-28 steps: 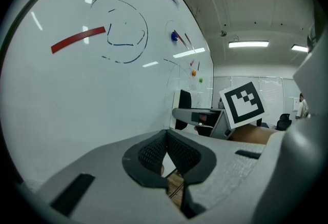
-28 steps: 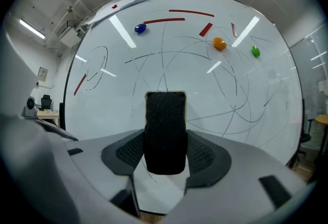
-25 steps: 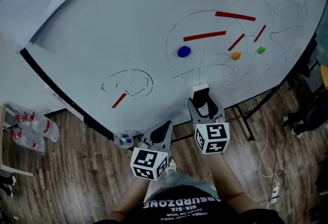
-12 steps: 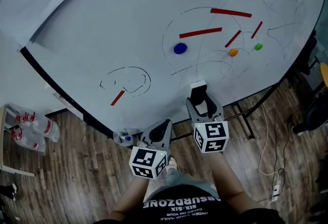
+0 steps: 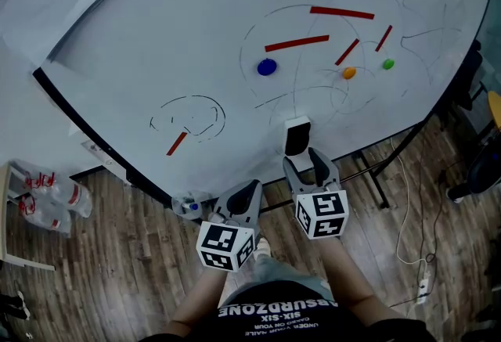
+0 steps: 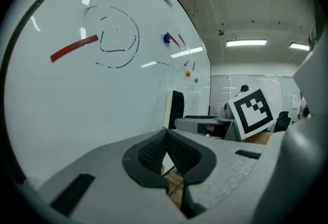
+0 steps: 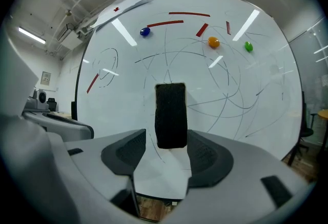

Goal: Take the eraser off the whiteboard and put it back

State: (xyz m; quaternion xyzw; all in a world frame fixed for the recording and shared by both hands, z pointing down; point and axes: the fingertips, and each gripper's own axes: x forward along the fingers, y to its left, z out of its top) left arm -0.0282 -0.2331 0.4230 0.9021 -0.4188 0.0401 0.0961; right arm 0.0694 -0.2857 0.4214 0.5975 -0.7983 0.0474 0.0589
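- The right gripper (image 7: 166, 140) has its jaws spread wide, wider than the eraser (image 7: 170, 115), and grips nothing.
- The eraser sits on the whiteboard (image 7: 128, 100) straight ahead of those jaws. Its near end reaches just in between the tips, with a clear gap on the left side and a very thin one on the right.
- In the head view the eraser (image 5: 297, 135) lies near the whiteboard's (image 5: 156, 43) lower edge, right of the middle, and the right gripper (image 5: 311, 163) is just below it.
- The left gripper (image 6: 166, 136) has its jaws together, pads meeting at the tips, with nothing between them.
- The left gripper (image 5: 249, 196) hangs below the board's lower edge, beside the right one and clear of the board.
- Above the eraser, thin curved pen lines cross the board among a blue magnet (image 5: 267, 66), an orange magnet (image 5: 349, 73) and a green magnet (image 5: 388, 64).
- Red strips (image 5: 297, 43) sit higher, toward the right edge.
- Toward the left edge, a drawn oval holds another red strip (image 5: 177, 143).
- Plastic bottles (image 5: 47, 192) lie on the wooden floor (image 5: 117, 270) past the board's lower left corner.
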